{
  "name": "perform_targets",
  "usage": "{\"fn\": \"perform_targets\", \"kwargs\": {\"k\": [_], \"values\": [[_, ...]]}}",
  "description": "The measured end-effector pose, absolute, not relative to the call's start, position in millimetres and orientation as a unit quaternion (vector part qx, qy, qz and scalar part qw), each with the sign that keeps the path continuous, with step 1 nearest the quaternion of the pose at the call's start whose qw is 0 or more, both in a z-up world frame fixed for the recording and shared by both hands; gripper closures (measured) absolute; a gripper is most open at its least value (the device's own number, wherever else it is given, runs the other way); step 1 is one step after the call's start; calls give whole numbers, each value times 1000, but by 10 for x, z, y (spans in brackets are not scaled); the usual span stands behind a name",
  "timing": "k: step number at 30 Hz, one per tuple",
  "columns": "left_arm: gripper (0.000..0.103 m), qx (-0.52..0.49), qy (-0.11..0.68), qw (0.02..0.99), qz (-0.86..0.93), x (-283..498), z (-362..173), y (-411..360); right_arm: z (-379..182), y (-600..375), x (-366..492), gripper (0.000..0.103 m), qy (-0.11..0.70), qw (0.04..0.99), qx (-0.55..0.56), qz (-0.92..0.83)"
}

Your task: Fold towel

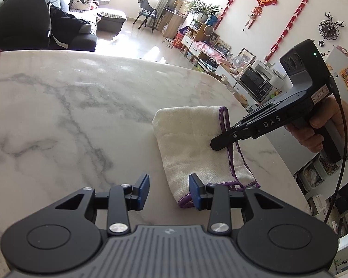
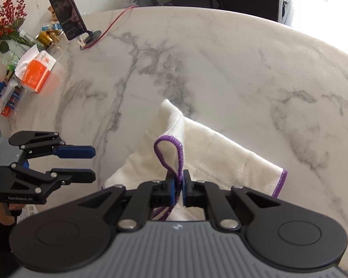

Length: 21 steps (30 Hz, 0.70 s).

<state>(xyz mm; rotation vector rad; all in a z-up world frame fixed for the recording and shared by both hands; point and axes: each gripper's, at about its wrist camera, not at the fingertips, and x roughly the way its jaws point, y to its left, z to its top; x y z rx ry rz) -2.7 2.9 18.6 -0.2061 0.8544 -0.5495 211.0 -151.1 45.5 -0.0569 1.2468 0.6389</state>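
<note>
Fingers of the right gripper point(image 2: 179, 186) clench the purple-hemmed edge of the white towel point(image 1: 192, 143) lying lengthwise on the marble counter point(image 1: 81, 106), while the left gripper point(image 1: 169, 191), released, hovers just left of its near corner.

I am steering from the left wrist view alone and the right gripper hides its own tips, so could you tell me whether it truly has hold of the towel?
Observer: Yes. The right gripper is shut on the towel's purple-stitched edge, which loops up out of its pads.
Operator: Thank you. Is my left gripper touching the cloth?
Observer: No. The left gripper is open beside the towel, with bare table under it.
Operator: Is anything else on the table?
Observer: A phone on a stand at the far end.
</note>
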Motion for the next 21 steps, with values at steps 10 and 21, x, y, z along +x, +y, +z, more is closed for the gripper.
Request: {"fn": "perform_targets", "kwargs": {"k": [10, 21], "values": [[65, -76, 426, 849, -303, 22, 73, -270, 407, -1753, 2234, 93, 591, 754, -17, 286], [65, -56, 418, 839, -344, -69, 53, -537, 426, -1906, 2295, 95, 601, 750, -16, 275]]}}
